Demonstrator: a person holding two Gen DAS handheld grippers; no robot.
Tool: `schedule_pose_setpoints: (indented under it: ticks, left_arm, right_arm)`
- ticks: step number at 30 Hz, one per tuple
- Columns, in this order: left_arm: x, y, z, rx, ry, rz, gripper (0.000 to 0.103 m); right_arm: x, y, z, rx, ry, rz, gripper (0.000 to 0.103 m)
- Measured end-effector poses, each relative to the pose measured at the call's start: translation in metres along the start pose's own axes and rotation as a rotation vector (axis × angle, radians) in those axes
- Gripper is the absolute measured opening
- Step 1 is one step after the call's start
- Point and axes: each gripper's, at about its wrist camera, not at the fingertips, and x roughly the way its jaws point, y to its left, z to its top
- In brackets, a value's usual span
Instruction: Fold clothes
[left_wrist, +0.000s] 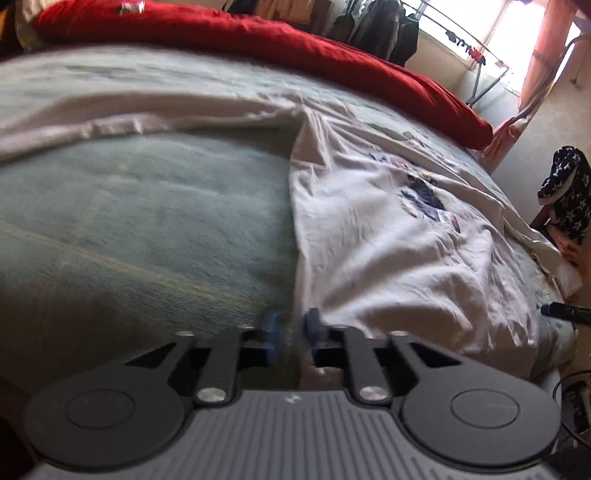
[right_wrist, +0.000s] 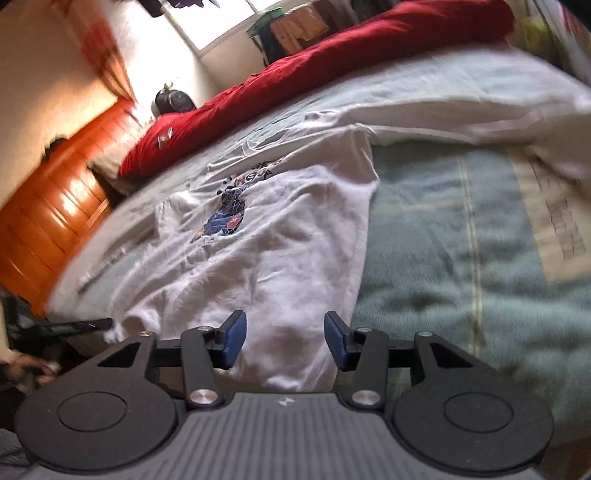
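Lying spread on the green bed (left_wrist: 147, 206), the white T-shirt (left_wrist: 388, 236) was seen. The left hand-held gripper (left_wrist: 291, 332) was narrowly parted at its hem; the right hand-held gripper (right_wrist: 284, 338) was spread above it.

Creased white cotton shirt (right_wrist: 280, 236) on fuzzy green blanket (right_wrist: 443, 258); glossy wooden door (right_wrist: 55, 206).

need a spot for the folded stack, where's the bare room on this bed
The grey-green blanket lies bare between the white t-shirt and the white sheet towards the red duvet. Beyond the sheet only a narrow strip shows. The t-shirt's side is covered almost to the bed's edge.
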Motion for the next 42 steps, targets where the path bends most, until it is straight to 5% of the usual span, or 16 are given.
schedule_pose_setpoints:
  ticks: [4, 9, 12, 17, 22, 27, 33, 37, 39, 42]
  left_arm:
    - [-0.015, -0.030, 0.017, 0.167, -0.138, 0.008, 0.058]
    - [0.036, -0.092, 0.030, 0.419, -0.189, -0.040, 0.064]
    - [0.075, -0.100, 0.021, 0.492, -0.134, 0.017, 0.064]
    - [0.054, -0.059, -0.003, 0.411, -0.139, 0.053, 0.068]
    - [0.030, -0.042, 0.002, 0.382, -0.092, 0.089, 0.071]
    - [0.039, -0.065, 0.056, 0.373, -0.184, -0.027, 0.073]
    - [0.108, -0.070, 0.123, 0.199, -0.116, -0.157, 0.072]
    - [0.150, -0.044, 0.136, 0.044, -0.078, -0.127, 0.072]
    - [0.152, -0.026, 0.135, 0.031, -0.109, -0.075, 0.065]
    - [0.149, -0.008, 0.139, 0.036, -0.147, 0.042, 0.070]
  right_arm:
    - [0.016, 0.039, 0.011, -0.222, -0.006, -0.094, 0.066]
    - [0.076, 0.090, 0.024, -0.427, -0.006, -0.084, 0.072]
    - [0.108, 0.102, 0.011, -0.536, 0.027, -0.141, 0.073]
    - [0.079, 0.078, -0.023, -0.546, 0.065, -0.166, 0.099]
    - [0.039, 0.057, -0.047, -0.587, 0.137, -0.203, 0.102]
    - [0.039, 0.068, 0.009, -0.499, 0.040, -0.078, 0.102]
    - [0.095, 0.049, 0.108, -0.309, -0.027, 0.028, 0.102]
    - [0.133, 0.022, 0.138, -0.195, -0.007, 0.041, 0.102]
    - [0.149, 0.002, 0.139, -0.151, 0.023, -0.013, 0.101]
    - [0.147, -0.023, 0.131, -0.189, -0.003, -0.114, 0.097]
